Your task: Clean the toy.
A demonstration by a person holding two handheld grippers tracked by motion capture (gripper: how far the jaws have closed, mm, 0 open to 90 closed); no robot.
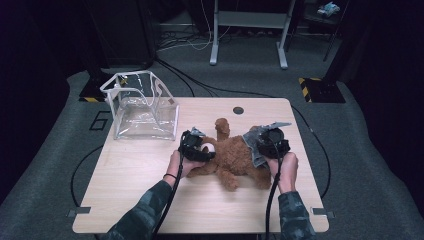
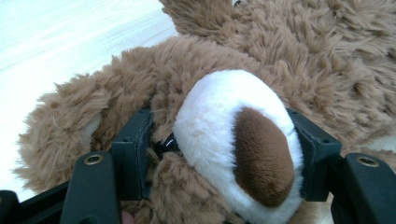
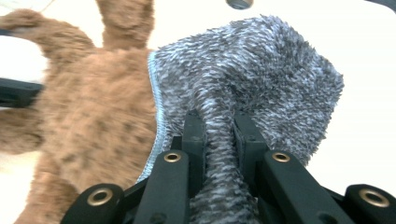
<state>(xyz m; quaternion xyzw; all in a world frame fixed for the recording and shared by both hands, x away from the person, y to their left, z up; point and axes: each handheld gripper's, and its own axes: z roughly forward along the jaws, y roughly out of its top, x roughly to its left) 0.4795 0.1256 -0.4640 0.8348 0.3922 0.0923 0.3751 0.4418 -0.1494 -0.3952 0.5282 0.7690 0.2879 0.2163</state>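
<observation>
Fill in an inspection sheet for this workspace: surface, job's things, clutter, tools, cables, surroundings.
Surface: light wooden table, round grommet near the far edge.
Job's things: brown plush toy lying mid-table; grey fuzzy cloth draped against its side.
Clutter: clear plastic box, open-topped, at the far left corner.
Tools: left tool clamped on the toy's white muzzle; right tool pinching a fold of the cloth.
Cables: one black cable trails from each tool toward the person; more cross the floor.
Surroundings: grey carpet, white desk frame behind, dark room.

Overhead forward-down; both claw cameras close on plush toy (image 1: 235,157).
</observation>
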